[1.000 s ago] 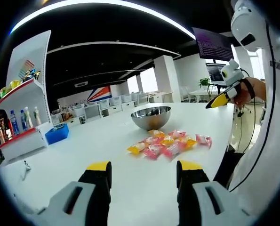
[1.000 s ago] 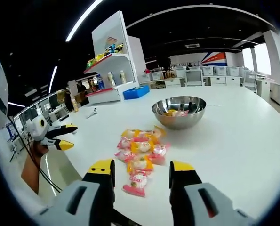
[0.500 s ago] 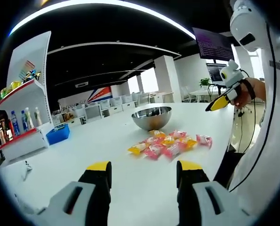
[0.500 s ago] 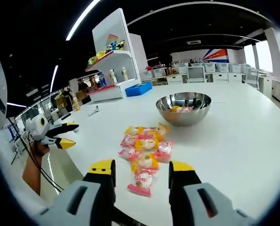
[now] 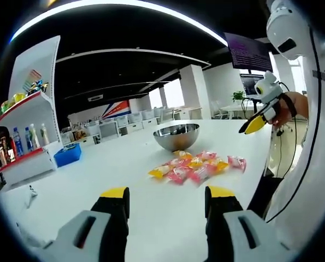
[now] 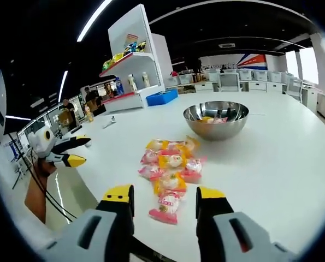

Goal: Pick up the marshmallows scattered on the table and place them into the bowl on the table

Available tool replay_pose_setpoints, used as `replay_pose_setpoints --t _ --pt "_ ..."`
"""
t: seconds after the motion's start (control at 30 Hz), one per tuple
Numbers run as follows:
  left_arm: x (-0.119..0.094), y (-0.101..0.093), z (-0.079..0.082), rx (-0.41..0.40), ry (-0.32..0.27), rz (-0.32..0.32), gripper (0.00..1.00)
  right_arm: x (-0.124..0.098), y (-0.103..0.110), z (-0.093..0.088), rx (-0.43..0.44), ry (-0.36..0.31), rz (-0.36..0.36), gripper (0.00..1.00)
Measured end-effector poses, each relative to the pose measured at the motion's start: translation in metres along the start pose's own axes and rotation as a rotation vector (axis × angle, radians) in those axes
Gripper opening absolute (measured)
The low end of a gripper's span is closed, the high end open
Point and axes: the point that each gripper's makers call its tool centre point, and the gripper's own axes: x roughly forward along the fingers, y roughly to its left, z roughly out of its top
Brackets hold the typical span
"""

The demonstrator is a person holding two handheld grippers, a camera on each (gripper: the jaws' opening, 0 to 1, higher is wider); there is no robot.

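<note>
Left gripper view: the left tongs [image 5: 166, 197] hang released over the white round counter [image 5: 96, 174], short of the pile of pink and yellow wrapped marshmallows [image 5: 198, 166] lying just before the shiny steel bowl [image 5: 176, 135]; the right tongs [image 5: 255, 123] hover at the right

Right gripper view: the right tongs [image 6: 165, 197] gape above the nearest marshmallows [image 6: 170, 174]; the bowl [image 6: 216, 119] holds some

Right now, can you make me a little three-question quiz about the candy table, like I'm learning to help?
1. True or false: the shiny round metal bowl is already holding some sweets.
2. Where does the pile of pink and yellow wrapped marshmallows lie: A) on the white table, B) on the shelf?
3. Fill in: the right gripper is ____, holding nothing.

Key: 1 true; 2 A; 3 open.
</note>
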Motion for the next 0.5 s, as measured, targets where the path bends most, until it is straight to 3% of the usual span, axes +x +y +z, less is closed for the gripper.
replay_pose_setpoints --t 0.5 --pt "0.0004 0.0011 0.0055 0.009 -0.002 0.005 0.56 0.0089 0.0041 -0.004 0.02 0.018 0.003 0.45"
